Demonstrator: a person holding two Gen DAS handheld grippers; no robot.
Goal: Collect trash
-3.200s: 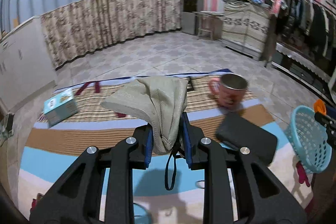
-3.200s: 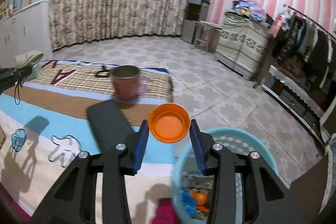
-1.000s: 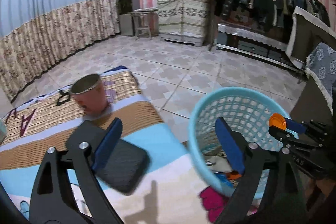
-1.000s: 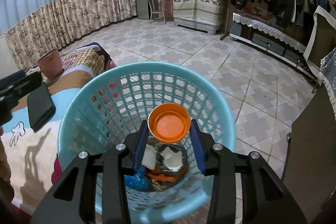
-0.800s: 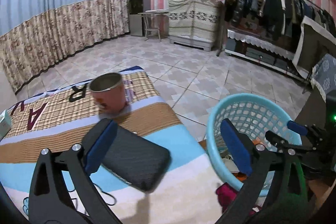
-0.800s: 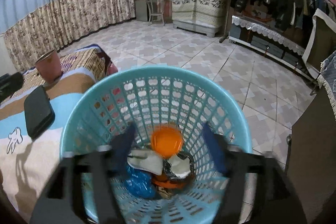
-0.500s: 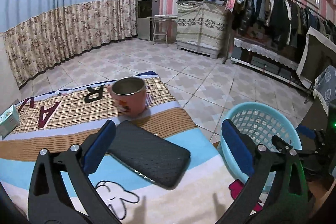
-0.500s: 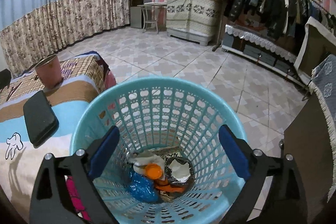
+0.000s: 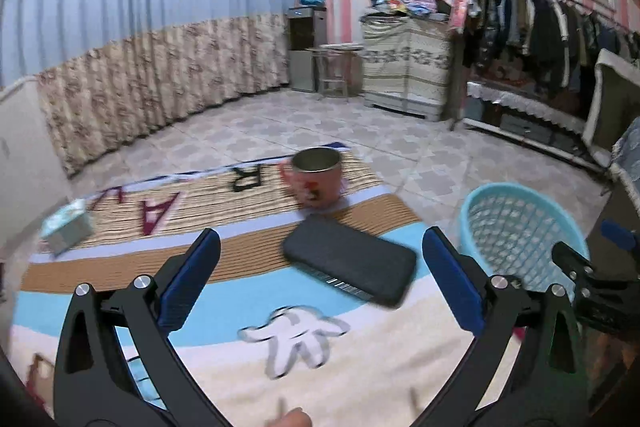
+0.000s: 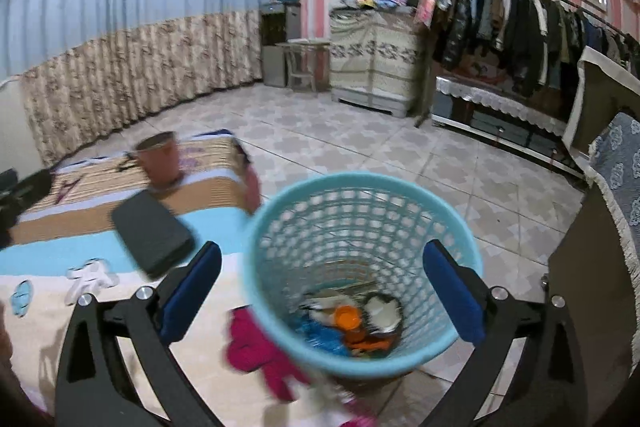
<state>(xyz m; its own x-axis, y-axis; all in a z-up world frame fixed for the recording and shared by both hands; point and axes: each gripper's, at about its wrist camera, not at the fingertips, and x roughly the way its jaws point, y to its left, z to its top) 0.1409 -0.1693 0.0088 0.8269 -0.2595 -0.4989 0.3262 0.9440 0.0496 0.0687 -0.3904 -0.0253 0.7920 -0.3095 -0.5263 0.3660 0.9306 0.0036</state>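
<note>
The light blue plastic basket (image 10: pixel 360 187) stands on the floor beside the bed; it also shows in the left wrist view (image 9: pixel 520 227). Inside it lie an orange cap (image 10: pixel 347 315), blue wrapping and other scraps. My right gripper (image 10: pixel 322 285) is open and empty, above the basket's near rim. My left gripper (image 9: pixel 320 275) is open and empty, above the bed cover, facing a black rectangular case (image 9: pixel 348 261) and a pink mug (image 9: pixel 316 177). The right gripper's tip (image 9: pixel 576 263) shows at the right edge of the left wrist view.
The bed cover (image 9: pixel 280 327) is striped with a cartoon print. A small teal box (image 9: pixel 66 227) lies at its far left. A magenta cloth (image 10: pixel 256 351) hangs at the bed edge beside the basket. Tiled floor, cabinet and a clothes rack (image 10: pixel 520 27) lie beyond.
The beige cloth left my left gripper, which now stands open and has swung left over the bed. My right gripper opened and the orange cap fell into the basket; it has since drawn back.
</note>
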